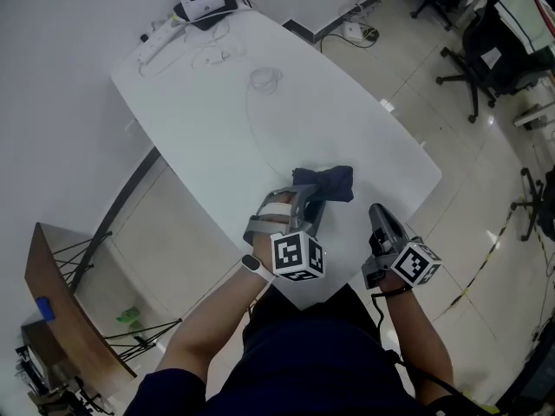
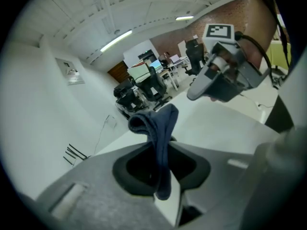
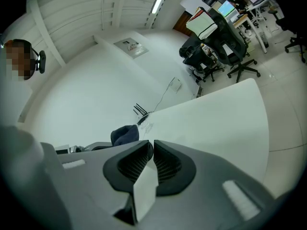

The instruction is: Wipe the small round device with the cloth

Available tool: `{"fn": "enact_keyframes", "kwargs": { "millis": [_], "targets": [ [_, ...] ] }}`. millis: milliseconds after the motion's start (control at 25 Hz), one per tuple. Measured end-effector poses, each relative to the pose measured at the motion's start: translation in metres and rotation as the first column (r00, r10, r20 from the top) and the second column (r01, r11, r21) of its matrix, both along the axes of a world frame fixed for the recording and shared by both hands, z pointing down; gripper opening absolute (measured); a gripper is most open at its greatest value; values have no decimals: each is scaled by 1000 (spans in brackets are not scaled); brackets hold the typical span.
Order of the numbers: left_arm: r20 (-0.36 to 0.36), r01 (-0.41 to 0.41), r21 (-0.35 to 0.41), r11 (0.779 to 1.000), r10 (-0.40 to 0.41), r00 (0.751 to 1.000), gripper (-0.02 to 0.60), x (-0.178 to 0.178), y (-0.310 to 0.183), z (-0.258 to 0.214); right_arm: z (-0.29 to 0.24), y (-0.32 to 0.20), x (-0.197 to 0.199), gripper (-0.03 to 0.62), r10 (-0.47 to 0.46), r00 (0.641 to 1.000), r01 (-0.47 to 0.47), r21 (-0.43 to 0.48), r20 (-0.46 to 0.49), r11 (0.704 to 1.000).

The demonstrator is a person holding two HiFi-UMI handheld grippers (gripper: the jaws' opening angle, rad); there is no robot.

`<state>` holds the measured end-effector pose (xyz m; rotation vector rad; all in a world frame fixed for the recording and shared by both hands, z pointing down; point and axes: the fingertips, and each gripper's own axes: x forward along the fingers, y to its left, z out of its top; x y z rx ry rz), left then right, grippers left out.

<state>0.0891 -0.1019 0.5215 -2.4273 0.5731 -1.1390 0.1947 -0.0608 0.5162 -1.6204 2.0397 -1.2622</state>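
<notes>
The cloth (image 1: 323, 183) was dark blue, soft and limp. It hung over the near part of the white desk (image 1: 347, 128), pinched at a bunched fold by the left claw (image 1: 305, 202). In the left gripper view one loose end flopped over the pads while the other end trailed below them. I judged it very light and unlikely to slip from the pads, but too floppy to push with. A wad gripped close to the pads would wipe better than a long dangling tail.

The right claw (image 1: 379, 213) sat just to the right of it, near the desk's near edge. Its pads were pressed together but for a hairline slit, with nothing in it.

The only candidate for the device was a small pale round thing (image 1: 266, 78) lying far up the desk, well apart from both claws. It was too small to tell what it was, or whether a thin lead ran from it. If that was the device, it would probably be light and skate on the smooth top, so the free claw should steady it at the rim.

I counted one cloth, two claws, one round thing and one desk. At the far left corner there was also one router (image 1: 206, 3) and one power strip (image 1: 160, 42).
</notes>
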Motion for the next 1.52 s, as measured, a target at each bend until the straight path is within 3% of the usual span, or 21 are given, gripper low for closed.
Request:
{"fn": "enact_keyframes", "kwargs": {
  "millis": [200,440,840,1160,1280,1360,1440,1520],
  "targets": [
    [70,-34,3,999,34,997,74,3,14,15,1,-1,3,40,6,1000,-6,-3,6,1000],
    [116,-62,79,995,53,992,74,3,22,21,6,0,10,40,20,1000,-20,-15,16,1000],
    [124,-64,13,998,62,990,74,8,47,50,18,2,21,40,42,999,-41,-29,28,999],
    [201,-64,-47,997,72,977,74,16,48,97,25,9,23,40,47,998,-45,-50,30,998],
    [224,-54,-102,993,76,972,74,16,49,110,25,10,23,40,49,998,-47,-47,27,998],
    [233,-30,-181,983,72,970,74,15,52,116,23,10,22,40,50,999,-49,-45,23,998],
    [218,15,-305,952,54,975,74,14,57,119,21,9,21,40,48,999,-47,-39,20,998],
    [151,65,-452,890,4,989,74,14,63,111,17,9,20,40,48,999,-47,-31,15,998]
  ]
}}
